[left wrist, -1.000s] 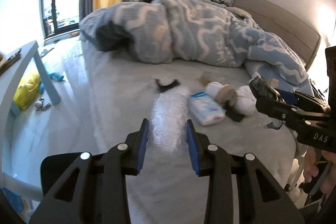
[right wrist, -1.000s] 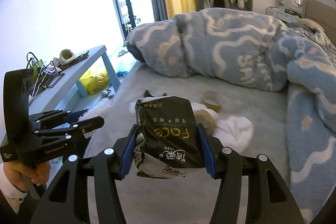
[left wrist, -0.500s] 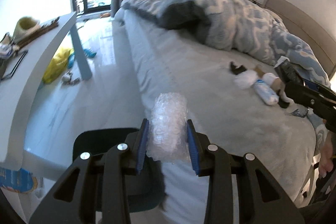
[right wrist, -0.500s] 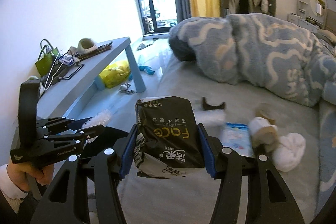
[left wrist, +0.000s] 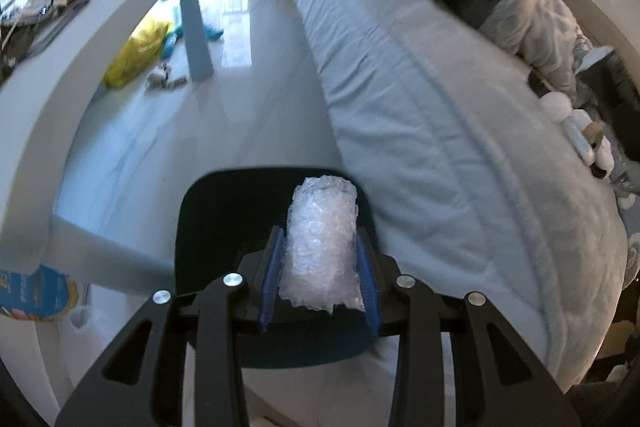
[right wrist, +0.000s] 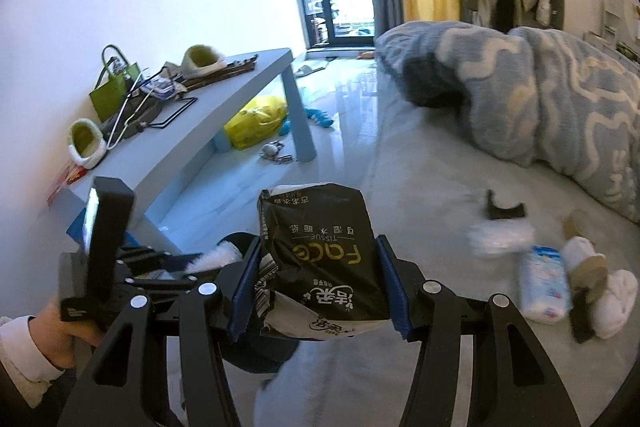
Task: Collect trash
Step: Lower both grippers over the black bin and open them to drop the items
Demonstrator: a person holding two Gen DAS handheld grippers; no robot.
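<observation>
left: bubble wrap [left wrist: 322,243] clamped | right: tissue pack [right wrist: 320,259] clamped

Bed [right wrist: 420,187]: grey sheet. Blue-and-cream patterned duvet [right wrist: 560,99] bunched across its far part. On the bare sheet near the duvet: small black piece [right wrist: 503,209], white crumpled wad [right wrist: 500,239], white-blue pack [right wrist: 545,283], brown-topped roll [right wrist: 586,261], white cloth [right wrist: 616,301], all close together.

Low blue table [right wrist: 224,115] by the wall: green bag [right wrist: 112,91], two furry slippers [right wrist: 86,143], dark clutter at its far end.

Floor [right wrist: 344,115]: yellow bag [right wrist: 256,123] under the table, blue item and keys-like bits by the table leg, dark bin [left wrist: 224,227] at the bed's near edge.
</observation>
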